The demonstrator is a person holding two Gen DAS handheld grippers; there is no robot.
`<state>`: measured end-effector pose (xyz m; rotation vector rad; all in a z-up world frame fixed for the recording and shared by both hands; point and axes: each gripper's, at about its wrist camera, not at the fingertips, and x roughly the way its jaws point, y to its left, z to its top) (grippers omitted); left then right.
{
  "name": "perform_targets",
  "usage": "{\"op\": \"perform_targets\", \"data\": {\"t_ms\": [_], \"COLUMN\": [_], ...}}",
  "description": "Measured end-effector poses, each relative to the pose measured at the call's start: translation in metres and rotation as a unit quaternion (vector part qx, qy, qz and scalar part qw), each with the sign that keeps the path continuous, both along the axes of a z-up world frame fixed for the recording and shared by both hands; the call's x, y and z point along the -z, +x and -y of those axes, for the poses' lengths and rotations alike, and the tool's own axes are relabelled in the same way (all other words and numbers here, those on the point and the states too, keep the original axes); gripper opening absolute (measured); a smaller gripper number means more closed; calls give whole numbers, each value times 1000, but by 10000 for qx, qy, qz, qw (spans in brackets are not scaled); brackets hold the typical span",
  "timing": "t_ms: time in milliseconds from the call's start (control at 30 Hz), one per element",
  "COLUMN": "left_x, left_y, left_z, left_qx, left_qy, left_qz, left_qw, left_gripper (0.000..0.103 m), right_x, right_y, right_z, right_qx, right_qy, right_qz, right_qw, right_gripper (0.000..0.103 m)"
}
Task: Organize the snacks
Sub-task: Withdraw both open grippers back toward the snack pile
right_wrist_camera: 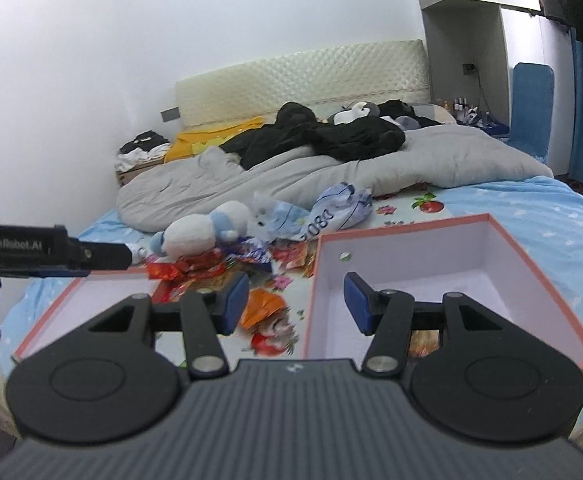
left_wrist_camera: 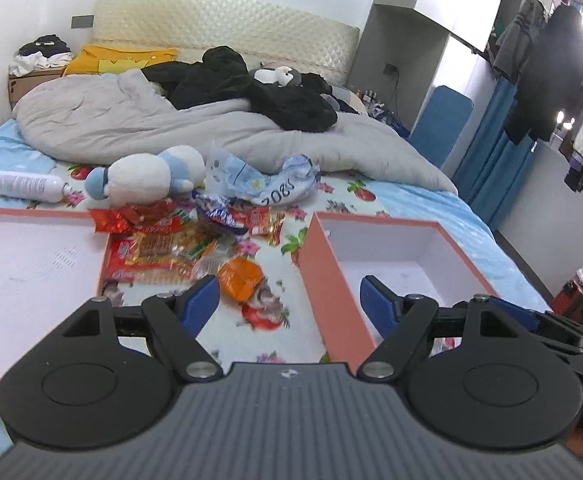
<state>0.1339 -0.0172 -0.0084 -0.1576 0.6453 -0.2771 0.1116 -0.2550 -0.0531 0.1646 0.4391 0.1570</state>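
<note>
Snacks (left_wrist_camera: 179,240) heaped mid-frame between two pink boxes (left_wrist_camera: 391,256), left (left_wrist_camera: 31,264) and right; one plush toy (left_wrist_camera: 151,174), one bottle (left_wrist_camera: 27,186) behind; left gripper (left_wrist_camera: 287,304), right gripper (right_wrist_camera: 295,300) agape, empty.

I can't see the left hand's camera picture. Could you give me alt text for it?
The left gripper, its blue-padded fingers apart and holding nothing, hangs over a bed between two pink-edged boxes, the left box and the right box, both bare inside. A heap of snack packets lies on the flowered sheet between them, with a plush toy and a grey duvet behind.
</note>
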Motion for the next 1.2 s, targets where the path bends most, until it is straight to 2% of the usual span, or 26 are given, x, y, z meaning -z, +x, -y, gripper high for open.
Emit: {"op": "perform_targets", "data": {"t_ms": [300, 533, 767, 1067, 1200], "left_x": [16, 30, 42, 55, 59], "left_y": [-70, -79, -54, 0, 30], "left_z": [-37, -72, -76, -71, -75], "left_qx": [-138, -372, -616, -644, -671], "left_qy": [-7, -142, -202, 109, 94], "left_qz": [204, 56, -60, -166, -232], "left_qw": [9997, 9992, 9979, 9977, 9974], "left_gripper": [81, 81, 81, 81, 81], "right_x": [14, 19, 25, 47, 54], "right_y": [-41, -41, -29, 19, 40], "right_z": [-37, -58, -67, -80, -84], "right_qx": [-183, -297, -451, -492, -441], "right_qy": [-128, -307, -420, -362, -460], "right_qz": [-86, -206, -252, -325, -264], "right_qw": [9997, 9989, 9978, 9976, 9976], "right_gripper": [55, 55, 55, 55, 55]}}
